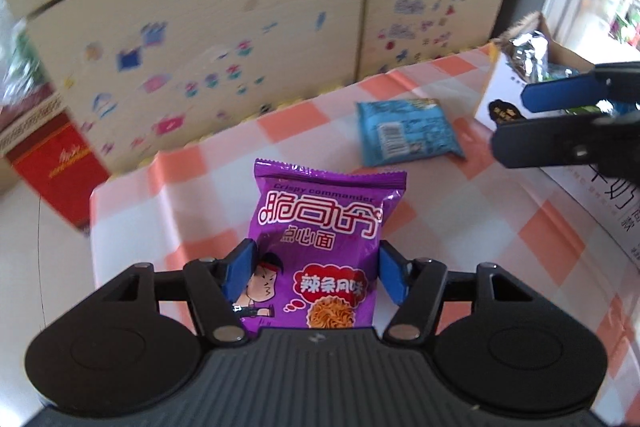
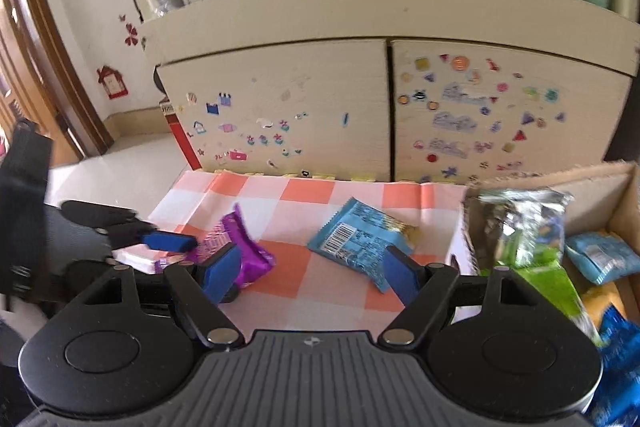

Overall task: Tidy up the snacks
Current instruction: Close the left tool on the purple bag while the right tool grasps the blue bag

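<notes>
A purple noodle-snack packet (image 1: 320, 227) stands upright between the blue pads of my left gripper (image 1: 316, 251), which press on both its sides. In the right wrist view the same purple packet (image 2: 244, 251) shows at the left of the cloth beside one blue pad (image 2: 168, 241) of that gripper. A blue snack packet (image 2: 352, 235) lies flat on the checked cloth (image 2: 304, 195), barcode up. My right gripper (image 2: 312, 259) hovers open just in front of it, with only cloth between its fingers. It also enters the left wrist view from the right edge, right gripper (image 1: 510, 121).
An open cardboard box (image 2: 560, 175) at the right holds several packets, silver, green and blue. A cream cabinet (image 2: 304, 99) covered in stickers stands behind the cloth, its top crowded with cartons. A red box (image 1: 52, 163) sits on the floor at the left.
</notes>
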Available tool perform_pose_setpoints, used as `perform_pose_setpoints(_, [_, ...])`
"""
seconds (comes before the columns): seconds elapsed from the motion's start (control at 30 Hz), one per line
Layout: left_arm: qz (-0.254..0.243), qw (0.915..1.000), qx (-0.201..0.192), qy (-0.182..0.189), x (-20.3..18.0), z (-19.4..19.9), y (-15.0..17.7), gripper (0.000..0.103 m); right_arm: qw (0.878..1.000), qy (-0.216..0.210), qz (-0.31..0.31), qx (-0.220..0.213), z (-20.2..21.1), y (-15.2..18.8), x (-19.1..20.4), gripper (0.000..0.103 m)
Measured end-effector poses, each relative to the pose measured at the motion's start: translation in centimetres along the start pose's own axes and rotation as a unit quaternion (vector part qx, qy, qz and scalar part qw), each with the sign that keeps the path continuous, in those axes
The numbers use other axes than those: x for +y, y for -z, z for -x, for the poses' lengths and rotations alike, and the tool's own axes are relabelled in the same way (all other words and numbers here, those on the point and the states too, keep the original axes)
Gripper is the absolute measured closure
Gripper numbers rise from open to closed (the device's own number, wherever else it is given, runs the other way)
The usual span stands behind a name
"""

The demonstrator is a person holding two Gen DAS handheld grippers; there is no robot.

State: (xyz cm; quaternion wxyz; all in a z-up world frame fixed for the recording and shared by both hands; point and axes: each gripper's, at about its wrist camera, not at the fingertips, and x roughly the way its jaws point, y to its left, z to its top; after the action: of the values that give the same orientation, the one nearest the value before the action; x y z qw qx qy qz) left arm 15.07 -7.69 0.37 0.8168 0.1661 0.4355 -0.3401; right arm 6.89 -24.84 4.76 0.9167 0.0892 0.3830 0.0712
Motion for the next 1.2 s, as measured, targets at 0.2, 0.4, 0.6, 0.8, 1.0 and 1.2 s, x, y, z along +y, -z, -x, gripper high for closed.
perform_pose_setpoints(0.2, [0.011,0.9996,0.022,-0.014,0.6,0.7,0.8,0.039,1.0,0.001,0.025,0.009,-2.7,-1.4,-0.1,0.02])
perform_pose_setpoints(0.4, [0.002,0.9996,0.02,-0.017,0.1,0.9,1.5,0.037,0.999,0.012,0.04,0.031,-6.5,-2.5,-0.2,0.019])
perform_pose_setpoints(0.6, [0.017,0.9993,0.028,-0.019,0.4,0.6,1.5,0.033,0.998,0.035,0.028,0.045,-9.4,-3.6,-0.6,0.015])
perform_pose_setpoints(0.8, [0.005,0.9994,0.024,-0.022,0.4,0.5,1.9,0.03,0.993,0.049,0.033,0.099,-11.2,-3.3,-0.3,0.014])
perform_pose_setpoints(1.0, [-0.002,0.9995,0.024,-0.018,0.4,0.3,2.0,0.02,0.991,0.004,0.026,0.131,-9.5,-2.7,0.4,0.015])
perform_pose_setpoints(1.2, [0.01,0.999,0.035,-0.025,0.6,0.0,2.1,0.006,0.991,0.017,0.045,0.127,-9.0,-2.3,0.2,0.015])
